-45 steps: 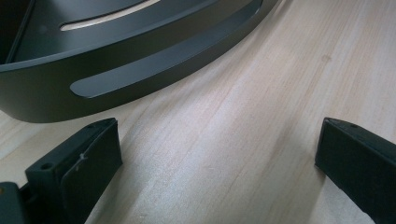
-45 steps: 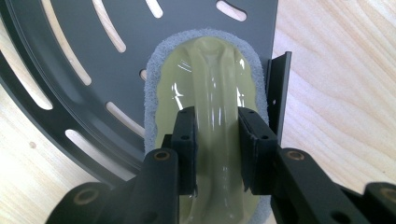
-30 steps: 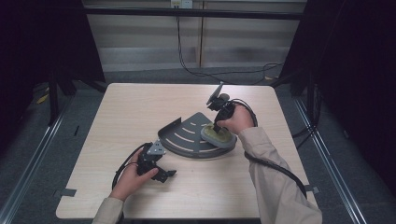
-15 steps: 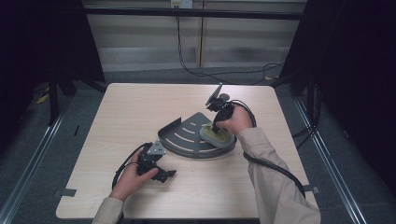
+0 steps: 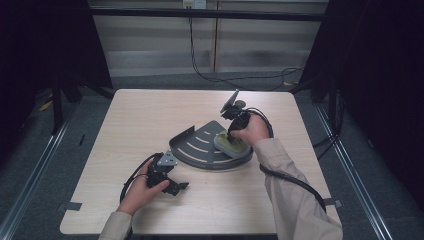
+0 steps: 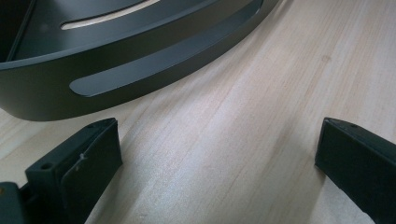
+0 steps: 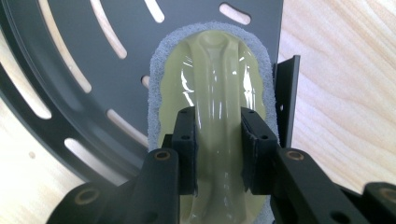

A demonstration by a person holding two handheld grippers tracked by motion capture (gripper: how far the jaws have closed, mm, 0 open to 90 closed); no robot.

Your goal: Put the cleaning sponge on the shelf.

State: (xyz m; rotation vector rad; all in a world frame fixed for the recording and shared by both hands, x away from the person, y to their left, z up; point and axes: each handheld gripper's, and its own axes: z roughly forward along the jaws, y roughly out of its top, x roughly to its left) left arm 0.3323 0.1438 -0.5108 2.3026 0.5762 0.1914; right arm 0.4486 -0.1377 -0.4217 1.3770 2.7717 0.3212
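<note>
Fingers (image 7: 186, 140) of the right gripper (image 7: 218, 149) pinch the scrubber's handle (image 7: 217, 93), pointing down.

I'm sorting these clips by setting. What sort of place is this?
Probably a lab recording booth, not a home: a bare wooden table ringed by dark curtains, cables on a grey floor, and a person working a scrubber with handheld grippers.

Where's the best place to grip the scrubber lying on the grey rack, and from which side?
Grip the scrubber by its raised glossy handle ridge, coming straight down from above. The ridge runs lengthwise along the pad's middle and is narrow enough for jaws to straddle; the right hand-held gripper already clamps it that way. The low felt rim lies flat on the rack, offering little to pinch.
</note>
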